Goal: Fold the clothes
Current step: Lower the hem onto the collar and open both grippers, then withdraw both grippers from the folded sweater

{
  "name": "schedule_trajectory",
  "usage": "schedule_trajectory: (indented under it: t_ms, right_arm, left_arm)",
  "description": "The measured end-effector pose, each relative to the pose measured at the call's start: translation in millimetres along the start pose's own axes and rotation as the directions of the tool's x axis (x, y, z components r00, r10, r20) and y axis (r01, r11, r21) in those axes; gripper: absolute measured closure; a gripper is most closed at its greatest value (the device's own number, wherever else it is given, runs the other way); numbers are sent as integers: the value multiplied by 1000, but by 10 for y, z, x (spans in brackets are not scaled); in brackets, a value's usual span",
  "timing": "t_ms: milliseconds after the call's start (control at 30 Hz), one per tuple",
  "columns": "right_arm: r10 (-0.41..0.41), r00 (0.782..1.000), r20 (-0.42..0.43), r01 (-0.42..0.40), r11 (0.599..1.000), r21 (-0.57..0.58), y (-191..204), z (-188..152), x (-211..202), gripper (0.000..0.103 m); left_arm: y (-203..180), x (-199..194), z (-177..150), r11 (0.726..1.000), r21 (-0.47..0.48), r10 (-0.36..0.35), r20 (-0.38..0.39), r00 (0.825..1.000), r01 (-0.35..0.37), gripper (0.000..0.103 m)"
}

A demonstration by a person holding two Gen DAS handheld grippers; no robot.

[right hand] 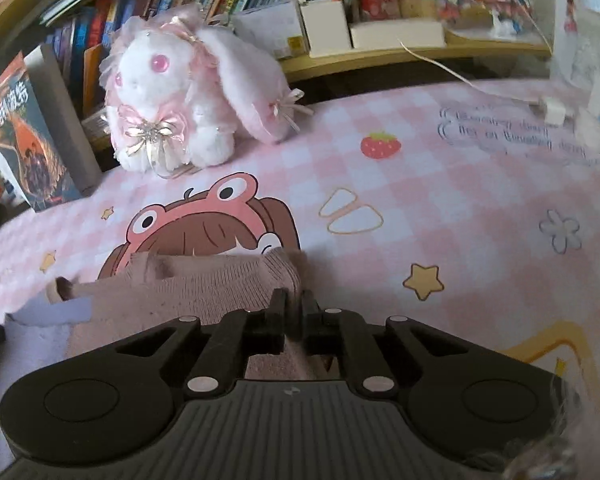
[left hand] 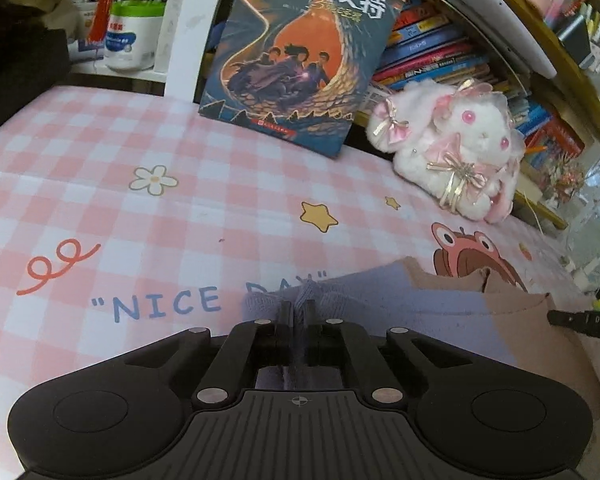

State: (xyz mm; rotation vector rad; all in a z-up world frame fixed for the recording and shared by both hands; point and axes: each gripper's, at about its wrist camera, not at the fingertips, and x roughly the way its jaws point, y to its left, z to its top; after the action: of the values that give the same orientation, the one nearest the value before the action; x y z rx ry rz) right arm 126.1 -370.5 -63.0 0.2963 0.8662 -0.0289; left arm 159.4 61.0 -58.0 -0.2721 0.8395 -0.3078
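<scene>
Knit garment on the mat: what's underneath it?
The garment lies on the pink checked mat, covering the lower part of its frog-hat cartoon girl and part of the "NICE DAY" lettering. Anything else beneath is hidden.

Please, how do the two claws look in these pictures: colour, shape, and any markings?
Both look alike. The left claw and the right claw are matte black plastic, with two slim straight fingers on hinged link bars with round silver rivets. Behind lies a wide ribbed body with a round disc on each side and a small crosshair mark. No cables or sleeves show.
</scene>
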Motion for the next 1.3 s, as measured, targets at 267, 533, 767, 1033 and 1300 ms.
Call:
schedule_trajectory:
  t_ms: [267,533,767,1033,1300]
  right_arm:
    - [-43,998,48,46,998,-50,21,-71,-349,62]
    - [-52,994,100,65,988,-136,76,-318,-738,31]
    - [-12,997,78,28,979,-201,-28,-589,-944,22]
    - [59,997,40,-47,964,-260,-247,-906,-1235,22]
    - [100,995,-10,-99,946,-307,-449,-1206,-1433,22]
  left_arm:
    - [-160,-439,-5,999,-13,33,129,991,-31,89]
    - [-593,-859,-348,997,-19,82,183,980,-80,64]
    - [-1046,-998,-804,990,-70,134,176,975,-123,55]
    - [-1568,-1098,-1338,984,-90,165,135,977,-154,52]
    - [-1876,-1218,-1735,976,-113,197,109,974,-185,51]
